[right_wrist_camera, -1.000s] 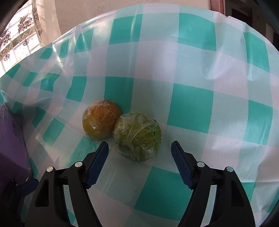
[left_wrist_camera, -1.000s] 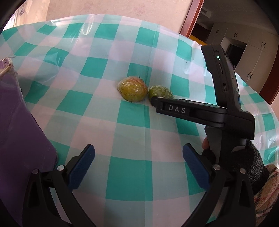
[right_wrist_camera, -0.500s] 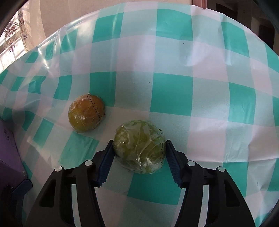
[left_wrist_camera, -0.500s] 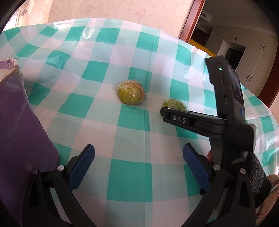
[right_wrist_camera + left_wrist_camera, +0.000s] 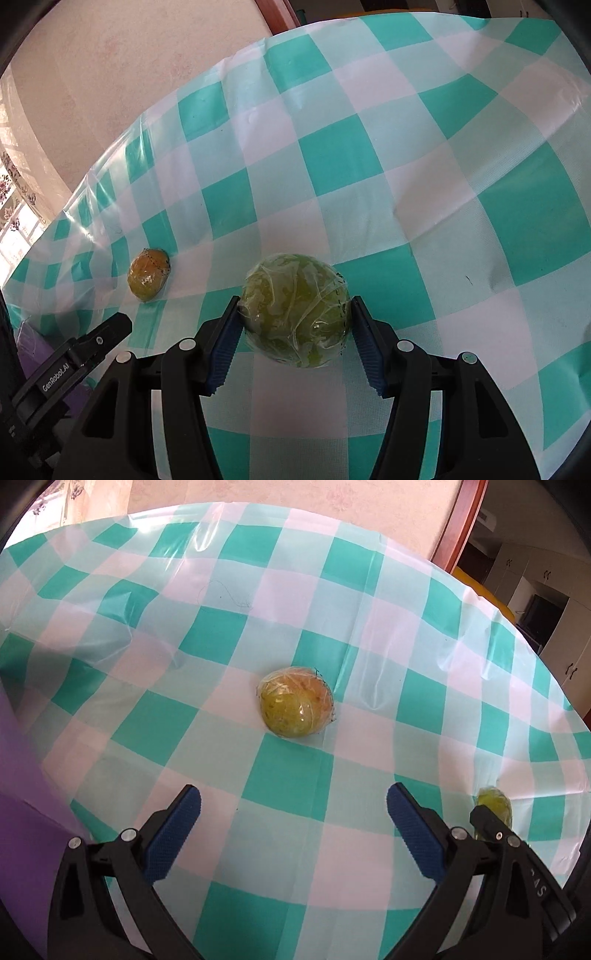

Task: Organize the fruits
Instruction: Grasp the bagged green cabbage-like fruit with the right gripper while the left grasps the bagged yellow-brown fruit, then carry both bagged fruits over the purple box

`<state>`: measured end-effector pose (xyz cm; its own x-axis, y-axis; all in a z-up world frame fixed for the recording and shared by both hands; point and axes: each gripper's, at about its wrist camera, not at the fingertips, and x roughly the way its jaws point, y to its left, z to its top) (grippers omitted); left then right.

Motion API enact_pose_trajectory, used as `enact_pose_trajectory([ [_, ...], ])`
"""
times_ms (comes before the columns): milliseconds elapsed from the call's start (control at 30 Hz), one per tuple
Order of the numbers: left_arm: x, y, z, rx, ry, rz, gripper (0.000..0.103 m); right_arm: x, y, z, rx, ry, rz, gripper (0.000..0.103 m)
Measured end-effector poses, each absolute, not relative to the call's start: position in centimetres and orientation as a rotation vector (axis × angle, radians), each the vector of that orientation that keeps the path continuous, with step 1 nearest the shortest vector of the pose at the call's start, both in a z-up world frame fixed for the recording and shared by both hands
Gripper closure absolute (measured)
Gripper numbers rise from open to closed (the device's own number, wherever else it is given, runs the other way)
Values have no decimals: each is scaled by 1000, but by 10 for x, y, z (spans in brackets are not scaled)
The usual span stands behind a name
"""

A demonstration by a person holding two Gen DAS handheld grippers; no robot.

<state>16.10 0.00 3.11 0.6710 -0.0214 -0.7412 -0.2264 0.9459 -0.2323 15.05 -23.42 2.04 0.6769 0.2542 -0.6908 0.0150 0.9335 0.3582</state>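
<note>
Two plastic-wrapped fruits share a round table under a teal-and-white checked cloth point(image 5: 291, 786). One, the green fruit point(image 5: 295, 310), sits pinched between the blue pads of the right gripper point(image 5: 293, 328), one pad pressing each side of its round body. Those jaws have just been closing around it, and it now appears held, filling the gap between them. In the left wrist view only a sliver of this fruit shows at the far right, behind the right tool's black finger.

Farther off lies the yellow-orange fruit point(image 5: 295, 707), loose on the cloth with nothing touching it. From the left gripper point(image 5: 293, 830) it lies straight ahead and a little beyond the fingertips, roughly centred between them. That tool's jaws stand spread wide, with only cloth between. Seen from the right wrist, the same fruit is well off to the left, close to the left tool's black finger.

So the left hand looks the nearer and better aligned for the loose fruit; a forward reach seems enough. Being nearly round, it offers no long axis to match. A purple bag point(image 5: 26, 812), possibly the container, fills the left edge of the left view.
</note>
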Motion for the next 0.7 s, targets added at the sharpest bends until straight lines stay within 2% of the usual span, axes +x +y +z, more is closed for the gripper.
enact_pose_trajectory([
  [167,217,0,26,-367,880,169,3,149,-226,19,357,821,154,46],
  [267,240,-6,19,-315,916,219,18,153,-224,18,351,831,163,46],
  [400,253,-8,18,-285,908,264,21,152,-225,19,345,833,177,46],
  [433,253,-8,18,-280,902,268,27,151,-225,19,344,835,179,46],
  [467,252,-10,18,-258,898,287,42,151,-225,18,343,835,180,46],
  [700,232,-17,22,-221,887,208,41,153,-223,18,344,834,184,46],
])
